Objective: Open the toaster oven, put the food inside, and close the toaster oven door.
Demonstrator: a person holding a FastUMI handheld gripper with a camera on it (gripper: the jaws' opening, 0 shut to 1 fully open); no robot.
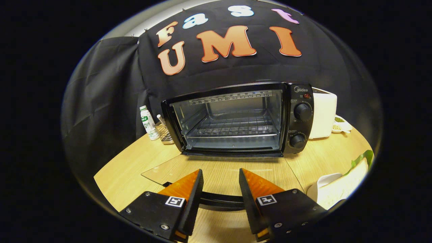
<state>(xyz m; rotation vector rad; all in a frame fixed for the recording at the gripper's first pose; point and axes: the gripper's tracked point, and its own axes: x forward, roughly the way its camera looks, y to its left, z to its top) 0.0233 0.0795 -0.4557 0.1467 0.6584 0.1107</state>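
The black toaster oven (243, 118) stands on the wooden table (128, 172) beyond my fingers, its cavity open and its wire rack (236, 128) bare. Its glass door (175, 168) lies folded down flat toward me. The door's dark handle bar (221, 201) runs crosswise low between my two fingers. My gripper (221, 170) is open, its tips apart over the lowered glass and holding nothing. To the right of my fingers sits a white dish (325, 189) beside a pale item with a green leaf (362, 158); what the dish holds I cannot make out.
A small white bottle (148, 123) and a wire holder (164, 133) stand left of the oven. A white appliance (324, 114) sits to the oven's right, with a small dish of green and pale bits (341, 125) beyond it. Two knobs (302, 111) are on the oven's right panel.
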